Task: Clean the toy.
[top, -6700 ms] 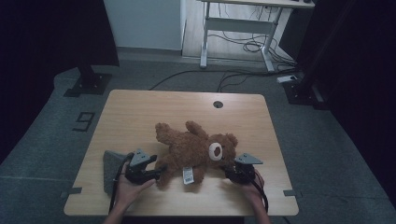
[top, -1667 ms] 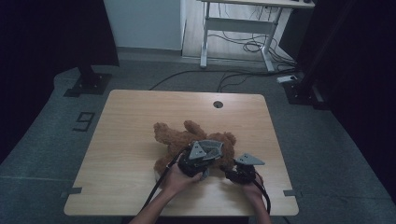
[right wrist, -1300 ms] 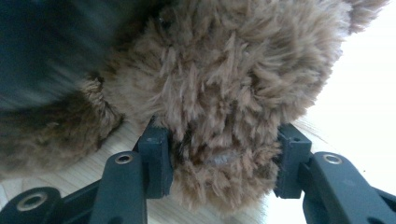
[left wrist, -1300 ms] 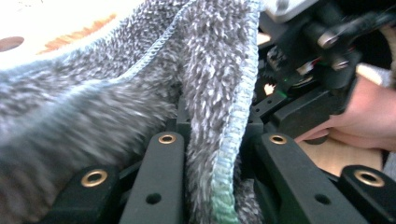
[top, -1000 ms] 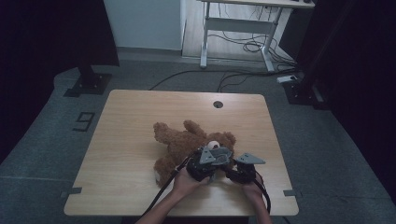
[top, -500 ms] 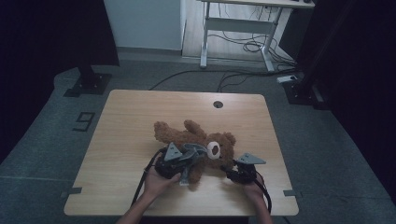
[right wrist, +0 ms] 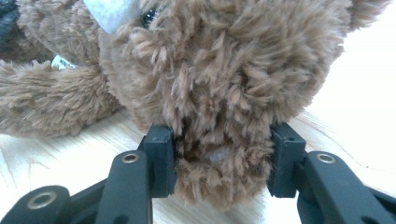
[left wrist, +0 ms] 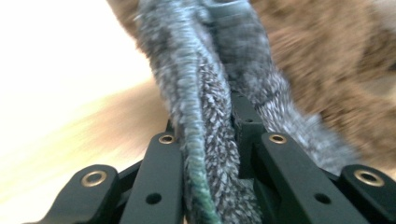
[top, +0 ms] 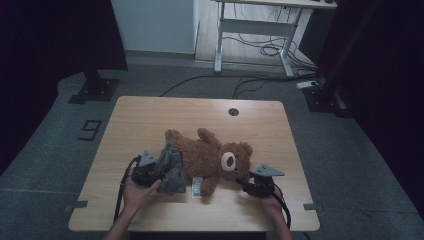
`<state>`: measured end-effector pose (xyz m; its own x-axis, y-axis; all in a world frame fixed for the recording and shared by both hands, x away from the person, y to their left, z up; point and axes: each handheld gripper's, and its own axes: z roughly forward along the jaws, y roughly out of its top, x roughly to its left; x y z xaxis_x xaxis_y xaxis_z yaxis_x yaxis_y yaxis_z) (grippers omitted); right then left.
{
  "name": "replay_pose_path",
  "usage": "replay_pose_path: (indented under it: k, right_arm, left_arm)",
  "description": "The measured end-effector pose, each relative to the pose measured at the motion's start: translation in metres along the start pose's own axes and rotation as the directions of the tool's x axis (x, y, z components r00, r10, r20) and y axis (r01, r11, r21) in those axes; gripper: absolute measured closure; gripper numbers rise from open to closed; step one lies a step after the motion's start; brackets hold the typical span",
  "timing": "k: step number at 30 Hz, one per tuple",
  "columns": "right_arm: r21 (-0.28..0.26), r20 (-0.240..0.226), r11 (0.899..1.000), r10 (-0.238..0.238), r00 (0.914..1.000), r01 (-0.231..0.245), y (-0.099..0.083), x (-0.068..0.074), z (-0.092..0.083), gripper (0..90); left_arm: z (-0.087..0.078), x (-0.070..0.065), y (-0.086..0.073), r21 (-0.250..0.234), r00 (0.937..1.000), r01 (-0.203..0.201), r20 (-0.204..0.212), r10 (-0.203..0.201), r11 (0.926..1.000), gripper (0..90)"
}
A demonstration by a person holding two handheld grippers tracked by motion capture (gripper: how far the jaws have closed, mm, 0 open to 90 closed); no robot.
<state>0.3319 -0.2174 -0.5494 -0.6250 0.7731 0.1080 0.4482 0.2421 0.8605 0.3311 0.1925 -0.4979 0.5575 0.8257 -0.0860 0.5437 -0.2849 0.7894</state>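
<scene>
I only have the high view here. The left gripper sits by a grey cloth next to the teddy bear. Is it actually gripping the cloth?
Observer: Yes. In the left gripper view, the grey cloth is pinched between the left gripper jaws.
Operator: And the right one?
Observer: The right gripper is clamped on a lump of the teddy bear at its head.
Operator: Is the head lifted?
Observer: The table lies directly beneath it; contact unclear.
</scene>
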Motion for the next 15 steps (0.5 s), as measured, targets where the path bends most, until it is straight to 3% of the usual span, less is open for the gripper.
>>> replay_pose_path:
  k: [3, 6, 10, 13, 15]
  right_arm:
    - [0.000, 0.000, 1.000, 0.001, 1.0000, -0.001, 0.000, 0.000, 0.000, 53.3]
    - [0.000, -0.002, 1.000, 0.002, 1.0000, -0.002, 0.000, 0.000, 0.000, 53.3]
    - [0.000, 0.000, 1.000, -0.001, 1.0000, 0.001, 0.000, 0.000, 0.000, 53.4]
    - [0.001, -0.001, 1.000, 0.000, 1.0000, 0.000, 0.000, 0.000, 0.000, 53.4]
    - [0.001, -0.002, 1.000, -0.001, 1.0000, 0.001, 0.000, 0.000, 0.000, 53.4]
  left_arm:
    - [-0.009, 0.003, -0.002, -0.016, 0.9999, -0.002, -0.011, 0.002, 0.9999, 77.3]
    - [-0.018, -0.005, 0.008, -0.069, 0.9994, -0.002, 0.035, 0.005, 0.9976, 77.5]
    - [-0.021, -0.035, 0.032, -0.111, 0.9924, -0.053, 0.105, 0.064, 0.9924, 77.5]
    - [-0.011, -0.066, 0.051, -0.124, 0.9789, -0.103, 0.163, 0.123, 0.9869, 77.5]
    - [0.000, -0.084, 0.060, -0.120, 0.9729, -0.137, 0.171, 0.156, 0.9833, 77.4]
